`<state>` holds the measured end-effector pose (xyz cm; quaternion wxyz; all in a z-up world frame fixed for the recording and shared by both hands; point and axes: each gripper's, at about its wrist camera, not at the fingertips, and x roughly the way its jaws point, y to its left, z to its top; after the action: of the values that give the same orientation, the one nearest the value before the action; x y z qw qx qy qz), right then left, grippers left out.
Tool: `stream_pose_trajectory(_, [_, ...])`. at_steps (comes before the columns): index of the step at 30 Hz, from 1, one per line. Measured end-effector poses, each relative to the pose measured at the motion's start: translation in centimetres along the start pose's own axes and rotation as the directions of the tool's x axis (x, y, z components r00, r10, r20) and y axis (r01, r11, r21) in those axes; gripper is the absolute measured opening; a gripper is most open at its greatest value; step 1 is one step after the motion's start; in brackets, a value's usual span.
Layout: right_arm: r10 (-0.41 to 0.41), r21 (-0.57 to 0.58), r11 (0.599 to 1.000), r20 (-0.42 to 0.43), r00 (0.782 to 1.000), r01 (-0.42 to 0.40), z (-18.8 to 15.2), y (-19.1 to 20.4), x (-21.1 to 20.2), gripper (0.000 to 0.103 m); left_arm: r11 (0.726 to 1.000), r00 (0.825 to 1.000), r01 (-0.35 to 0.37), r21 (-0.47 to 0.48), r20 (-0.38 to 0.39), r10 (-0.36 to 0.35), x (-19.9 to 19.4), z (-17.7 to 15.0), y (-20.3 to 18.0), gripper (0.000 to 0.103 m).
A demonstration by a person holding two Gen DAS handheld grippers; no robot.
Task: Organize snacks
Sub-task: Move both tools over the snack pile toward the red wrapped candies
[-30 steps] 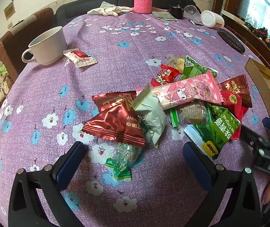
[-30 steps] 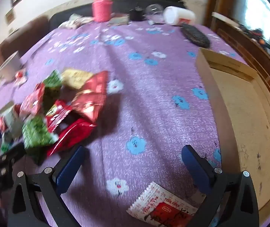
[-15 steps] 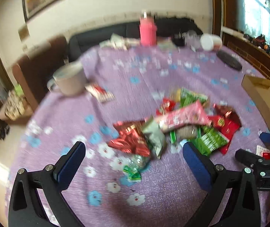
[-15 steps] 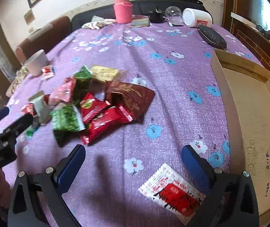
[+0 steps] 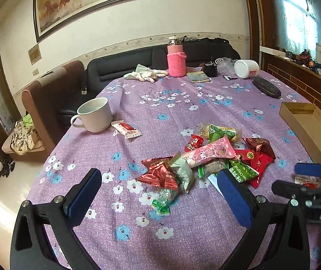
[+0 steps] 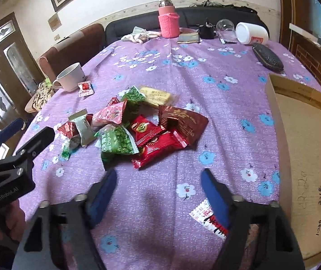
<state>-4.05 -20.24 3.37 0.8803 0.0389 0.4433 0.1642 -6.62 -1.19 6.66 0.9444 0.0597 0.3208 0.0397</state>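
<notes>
**Snack pile waits beside an empty box**

Purple flowered cloth covers the bench [image 5: 183,94]. Sorting looks barely begun: the snack pile [image 6: 138,126] lies mid-bench, the cardboard box [image 6: 300,135] empty alongside. The right gripper [image 6: 158,191], its jaws just narrowed yet pinching nothing, hovers beside a white-and-red packet [image 6: 205,216]. The left gripper [image 5: 158,193] hangs wide. The next grab needs that packet centred. A mug [image 5: 95,114] stands clear.

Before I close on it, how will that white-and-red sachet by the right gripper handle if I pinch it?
The white-and-red sachet lies flat on the tablecloth, so it is probably thin and hard to get under. Its crimped foil-like edge suggests it is light, floppy and likely to slide. The right gripper has just been closing with nothing between its jaws.
</notes>
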Motion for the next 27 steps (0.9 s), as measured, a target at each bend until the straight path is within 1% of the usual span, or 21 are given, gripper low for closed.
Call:
stream_pose_trajectory(1, [0.006, 0.004, 1.0, -0.008, 1.0, -0.006, 0.1, -0.1, 0.1, 0.063, 1.0, 1.0, -0.004, -0.002, 0.001, 0.004, -0.1, -0.1, 0.0, 0.103])
stream_pose_trajectory(2, [0.008, 0.011, 1.0, -0.019, 1.0, -0.008, 0.3, -0.1, 0.3, 0.055, 1.0, 1.0, -0.003, -0.004, 0.001, 0.004, -0.1, -0.1, 0.1, 0.103])
stream_pose_trajectory(3, [0.023, 0.031, 0.999, -0.034, 0.999, -0.022, 0.5, -0.2, 0.5, 0.052, 1.0, 1.0, -0.002, -0.004, -0.001, 0.002, -0.1, -0.1, 0.2, 0.103])
stream_pose_trajectory(5, [0.043, 0.046, 0.998, -0.04, 0.998, -0.041, 1.0, -0.2, 0.6, 0.052, 1.0, 1.0, -0.002, -0.003, -0.004, 0.002, -0.1, -0.2, 0.2, 0.103])
stream_pose_trajectory(11, [0.055, 0.099, 0.994, -0.049, 0.997, -0.05, 2.9, -0.5, 1.2, 0.052, 1.0, 1.0, 0.005, -0.01, -0.013, -0.005, 0.1, -0.3, 0.4, 0.103])
stream_pose_trajectory(14, [0.05, 0.127, 0.991, -0.08, 0.996, -0.04, 3.6, -0.9, 2.4, 0.053, 1.0, 1.0, 0.007, -0.015, -0.019, -0.007, 0.2, -0.4, 0.6, 0.103])
stream_pose_trajectory(17, [0.068, 0.15, 0.987, -0.111, 0.992, -0.051, 3.8, -1.0, 3.8, 0.054, 1.0, 1.0, 0.003, -0.014, -0.017, -0.004, 0.2, -0.4, 0.6, 0.103])
stream_pose_trajectory(22, [0.069, 0.153, 0.987, -0.128, 0.989, -0.049, 3.7, -0.6, 5.2, 0.055, 1.0, 1.0, 0.005, -0.014, -0.02, -0.005, 0.4, -0.5, 0.6, 0.103])
stream_pose_trajectory(24, [0.061, 0.142, 0.989, -0.123, 0.991, -0.044, 3.8, -0.3, 5.4, 0.059, 1.0, 1.0, 0.002, -0.013, -0.018, -0.002, 0.4, -0.6, 0.5, 0.103])
stream_pose_trajectory(27, [0.051, 0.133, 0.991, -0.119, 0.992, -0.035, 4.1, -0.1, 5.6, 0.06, 1.0, 1.0, 0.004, -0.012, -0.02, -0.004, 0.5, -0.6, 0.5, 0.103])
